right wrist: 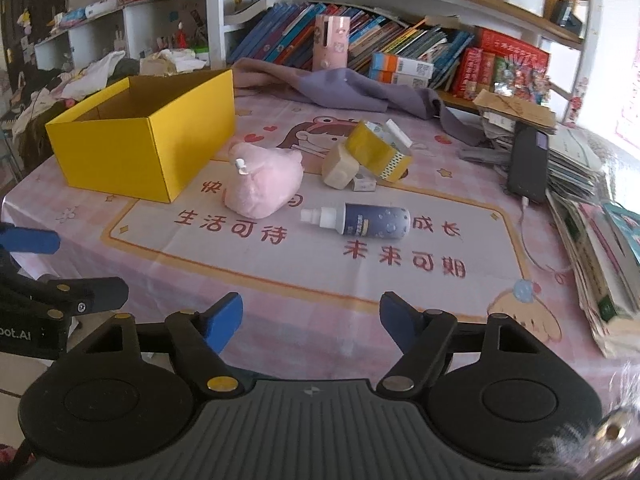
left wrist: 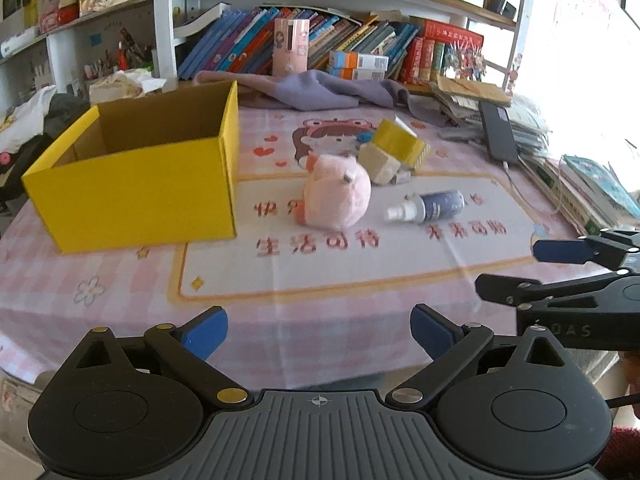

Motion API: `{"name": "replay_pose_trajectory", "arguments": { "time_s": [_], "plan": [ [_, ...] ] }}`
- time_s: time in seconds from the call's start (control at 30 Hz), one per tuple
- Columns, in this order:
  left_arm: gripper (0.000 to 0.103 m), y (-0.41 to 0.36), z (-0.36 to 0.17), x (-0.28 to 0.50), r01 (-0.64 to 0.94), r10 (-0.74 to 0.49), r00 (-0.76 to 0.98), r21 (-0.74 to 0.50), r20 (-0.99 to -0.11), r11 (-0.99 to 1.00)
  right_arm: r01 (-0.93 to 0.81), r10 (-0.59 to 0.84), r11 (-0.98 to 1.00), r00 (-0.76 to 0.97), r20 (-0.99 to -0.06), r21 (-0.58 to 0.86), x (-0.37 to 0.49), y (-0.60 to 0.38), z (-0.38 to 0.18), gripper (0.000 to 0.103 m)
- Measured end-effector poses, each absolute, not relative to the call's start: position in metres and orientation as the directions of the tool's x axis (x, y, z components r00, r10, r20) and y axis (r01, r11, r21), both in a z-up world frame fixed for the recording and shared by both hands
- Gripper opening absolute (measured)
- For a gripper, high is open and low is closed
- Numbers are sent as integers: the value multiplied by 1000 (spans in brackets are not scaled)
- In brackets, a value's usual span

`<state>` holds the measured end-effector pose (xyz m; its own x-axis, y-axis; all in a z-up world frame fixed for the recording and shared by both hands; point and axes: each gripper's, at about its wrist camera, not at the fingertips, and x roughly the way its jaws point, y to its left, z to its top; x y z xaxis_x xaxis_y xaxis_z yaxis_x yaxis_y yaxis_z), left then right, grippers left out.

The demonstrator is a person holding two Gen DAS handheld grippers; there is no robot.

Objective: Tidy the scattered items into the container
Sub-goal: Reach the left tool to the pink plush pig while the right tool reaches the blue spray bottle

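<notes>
An open yellow cardboard box (left wrist: 136, 184) (right wrist: 140, 148) stands on the left of the table, and nothing shows inside it. To its right lies a pink plush toy (left wrist: 336, 196) (right wrist: 264, 184). A blue spray bottle (left wrist: 432, 206) (right wrist: 364, 220) lies on its side near the plush. Behind them sit a yellow carton (left wrist: 402, 144) (right wrist: 376, 152), a cream block (left wrist: 378, 164) (right wrist: 340, 166) and a small white box (right wrist: 364, 184). My left gripper (left wrist: 320, 334) hangs open over the near table edge. My right gripper (right wrist: 312, 320) is open with nothing between its fingers, well short of the bottle.
A purple cloth (left wrist: 320, 88) lies at the back of the pink tablecloth (left wrist: 320, 280). Stacked papers and books (right wrist: 592, 240) with a dark phone (right wrist: 528, 164) crowd the right edge. Bookshelves (left wrist: 320, 40) rise behind the table.
</notes>
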<state>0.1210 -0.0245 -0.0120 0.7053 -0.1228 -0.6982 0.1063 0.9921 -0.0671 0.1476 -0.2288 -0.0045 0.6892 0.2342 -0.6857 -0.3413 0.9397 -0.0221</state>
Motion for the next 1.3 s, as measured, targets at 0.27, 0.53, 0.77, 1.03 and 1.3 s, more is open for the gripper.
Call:
{"name": "replay_pose_trajectory", "arguments": {
  "time_s": [0.27, 0.53, 0.77, 1.03, 1.3],
  "plan": [
    [99, -50, -14, 169, 110, -117, 696, -56, -708, 992, -346, 203, 937, 668, -716, -57, 205, -243, -6, 63],
    [99, -74, -14, 213, 71, -62, 693, -17, -718, 997, -428, 265, 903, 622, -737, -37, 251, -259, -13, 63],
    [99, -78, -18, 247, -13, 10, 675, 1, -738, 1000, -506, 306, 861, 589, -748, -46, 291, -262, -19, 63],
    [100, -91, -26, 278, -30, 52, 656, 43, -753, 999, -602, 347, 796, 530, -774, -55, 329, -257, -30, 63],
    [100, -96, -42, 307, -35, 82, 611, 77, -788, 996, -672, 359, 739, 452, -817, -47, 355, -248, -48, 62]
  ]
}}
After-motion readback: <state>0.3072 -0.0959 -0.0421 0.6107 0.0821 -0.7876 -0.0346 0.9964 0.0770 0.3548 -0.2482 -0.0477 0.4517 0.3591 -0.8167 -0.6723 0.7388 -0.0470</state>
